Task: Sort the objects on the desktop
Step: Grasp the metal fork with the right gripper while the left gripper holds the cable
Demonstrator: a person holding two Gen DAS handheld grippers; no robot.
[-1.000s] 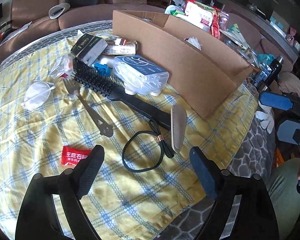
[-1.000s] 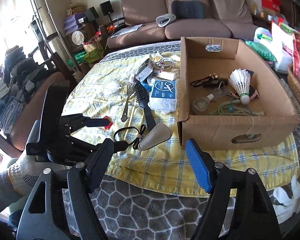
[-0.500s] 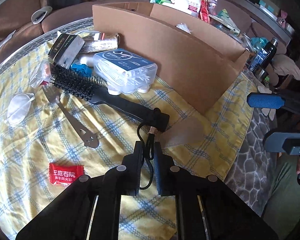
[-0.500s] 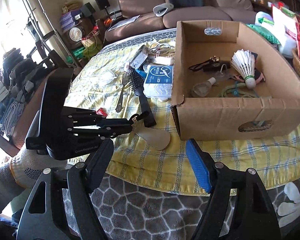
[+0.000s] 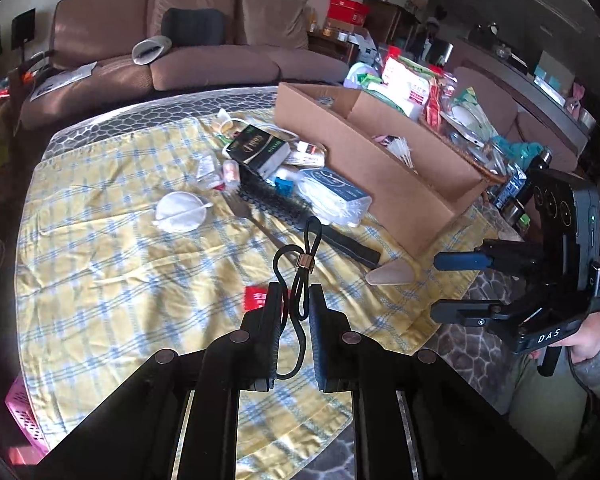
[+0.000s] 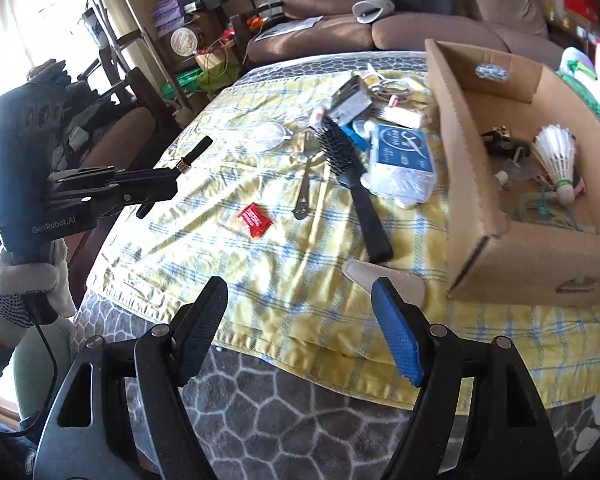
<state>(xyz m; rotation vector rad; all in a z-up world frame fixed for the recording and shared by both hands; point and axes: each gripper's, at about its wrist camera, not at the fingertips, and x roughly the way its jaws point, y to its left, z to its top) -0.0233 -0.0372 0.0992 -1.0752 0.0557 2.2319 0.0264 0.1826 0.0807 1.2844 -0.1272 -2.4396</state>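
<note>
Black hair tie (image 5: 300,280) with a gold clasp, pinched and lifted off the yellow tablecloth (image 5: 100,264), long axis running along the left gripper (image 5: 294,300) fingers, loop end sticking out past the tips and tail curling back between the pads. Clamped nearly shut on it, while the right gripper (image 6: 300,312) hangs wide open with nothing inside, over the table edge near a beige wedge (image 6: 384,280). Only visible from the right wrist view: inside of the cardboard box (image 6: 452,152), shuttlecock (image 6: 556,160) included.
</note>
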